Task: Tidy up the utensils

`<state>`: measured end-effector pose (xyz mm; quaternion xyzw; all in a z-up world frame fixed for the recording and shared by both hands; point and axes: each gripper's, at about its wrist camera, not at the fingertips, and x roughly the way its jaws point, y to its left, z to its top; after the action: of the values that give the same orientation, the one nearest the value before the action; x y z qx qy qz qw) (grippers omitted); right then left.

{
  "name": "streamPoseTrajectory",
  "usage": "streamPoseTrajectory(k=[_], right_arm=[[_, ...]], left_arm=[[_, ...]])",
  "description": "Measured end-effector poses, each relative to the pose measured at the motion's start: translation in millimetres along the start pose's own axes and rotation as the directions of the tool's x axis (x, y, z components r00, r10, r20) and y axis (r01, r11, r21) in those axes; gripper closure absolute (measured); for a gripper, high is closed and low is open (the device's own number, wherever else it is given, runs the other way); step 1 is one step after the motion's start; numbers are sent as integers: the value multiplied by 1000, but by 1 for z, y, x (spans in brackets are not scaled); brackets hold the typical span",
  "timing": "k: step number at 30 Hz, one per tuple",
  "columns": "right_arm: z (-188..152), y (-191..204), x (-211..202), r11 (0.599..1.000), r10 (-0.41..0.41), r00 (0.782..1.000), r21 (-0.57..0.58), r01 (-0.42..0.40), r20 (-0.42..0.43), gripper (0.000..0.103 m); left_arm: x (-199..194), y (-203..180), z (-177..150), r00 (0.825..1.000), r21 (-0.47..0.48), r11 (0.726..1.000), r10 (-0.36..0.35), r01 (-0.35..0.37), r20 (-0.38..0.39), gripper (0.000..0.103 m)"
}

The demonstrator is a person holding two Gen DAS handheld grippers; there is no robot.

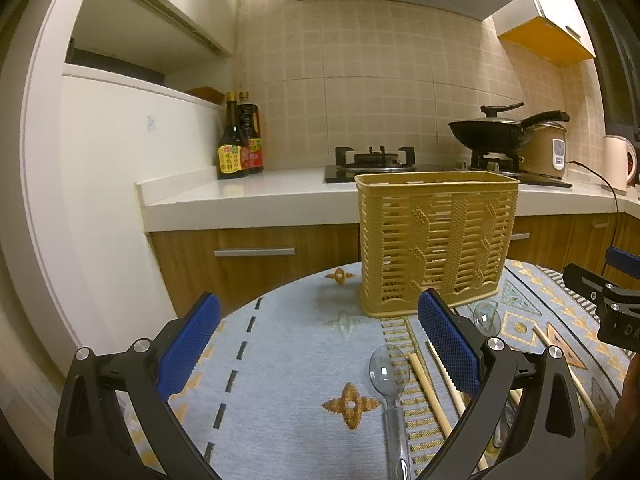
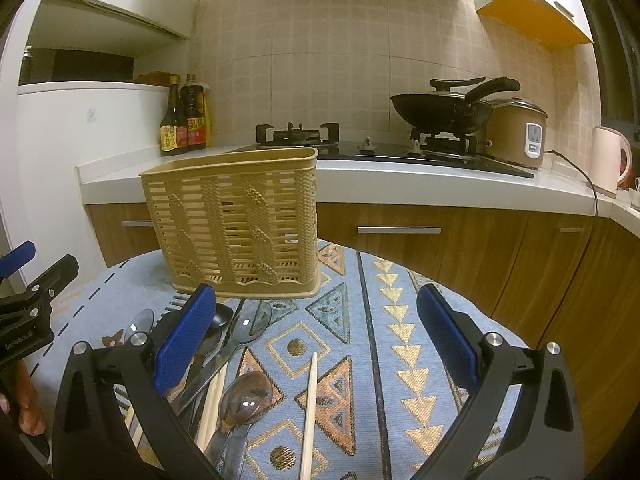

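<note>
Both grippers, left (image 1: 318,344) and right (image 2: 316,338), hovering released, gripping nothing | spoons (image 2: 244,400) and chopsticks (image 2: 310,408) lying near, awaiting pickup | basket (image 2: 236,220) standing far, upright, ready for loading

Warm yellowish indoor light is tinting both views; brightness is looking moderate, dim toward the corners. Fisheye lens is bending the counter edge (image 1: 248,204) & cupboards, w/ black vignette ringing each frame. Glare is showing on the clear spoon (image 1: 387,372) and the hob (image 2: 400,152). Soft shadow is falling beside the basket (image 1: 436,240). Focus is holding fairly sharp; slight softness at edges.
</note>
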<state>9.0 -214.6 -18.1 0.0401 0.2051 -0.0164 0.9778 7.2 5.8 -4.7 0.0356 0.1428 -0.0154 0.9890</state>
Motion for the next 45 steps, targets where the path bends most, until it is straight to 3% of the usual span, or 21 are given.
streamPoseTrajectory(k=[45], right_arm=[[1, 7, 4, 999, -30, 999, -32, 29, -22, 8]], left_arm=[[0, 0, 0, 1000, -2, 1000, -2, 2, -6, 7]])
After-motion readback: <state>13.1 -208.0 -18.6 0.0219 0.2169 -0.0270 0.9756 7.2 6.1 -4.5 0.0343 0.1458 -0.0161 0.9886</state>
